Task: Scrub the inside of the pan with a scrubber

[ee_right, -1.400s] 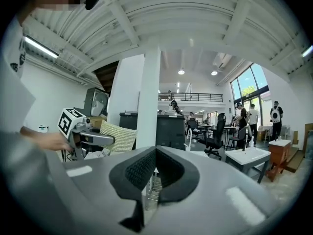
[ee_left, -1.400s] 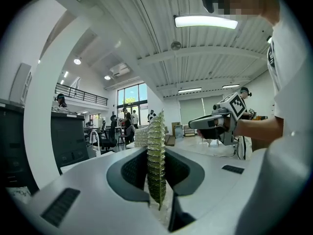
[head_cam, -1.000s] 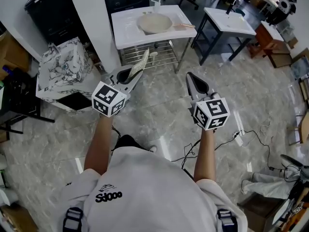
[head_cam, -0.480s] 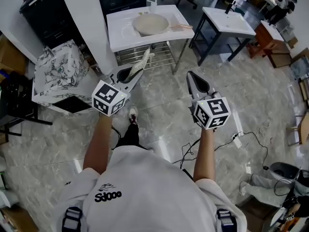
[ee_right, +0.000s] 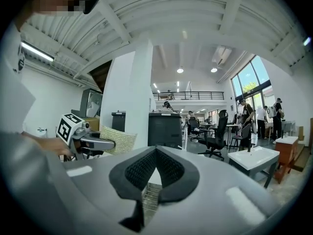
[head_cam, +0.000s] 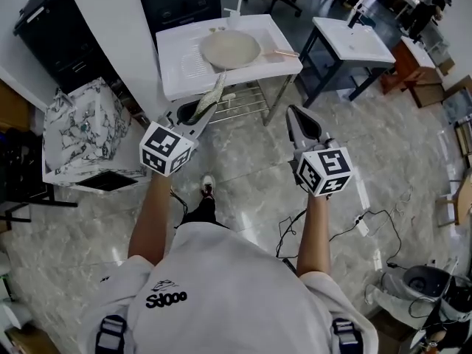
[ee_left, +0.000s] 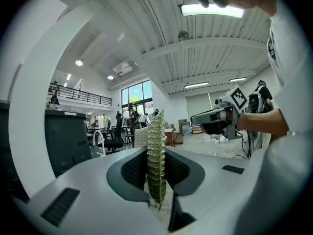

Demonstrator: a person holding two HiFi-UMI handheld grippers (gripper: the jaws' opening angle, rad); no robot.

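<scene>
On the white surface [head_cam: 179, 63] ahead of the person, well apart from both tools, sits a pale round pan [head_cam: 231, 48] with a tan handle; the left hand-held gripper [head_cam: 200, 113] is clamped on a thin, knobbly, yellow-green woven scrubber [ee_left: 156, 160] standing on edge; the right hand-held gripper [head_cam: 295, 118] has its jaws pressed together, empty.

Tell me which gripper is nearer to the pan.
Left. The left gripper, holding the scrubber, is in front of the pan, slightly left; the right gripper is farther, front right.
</scene>
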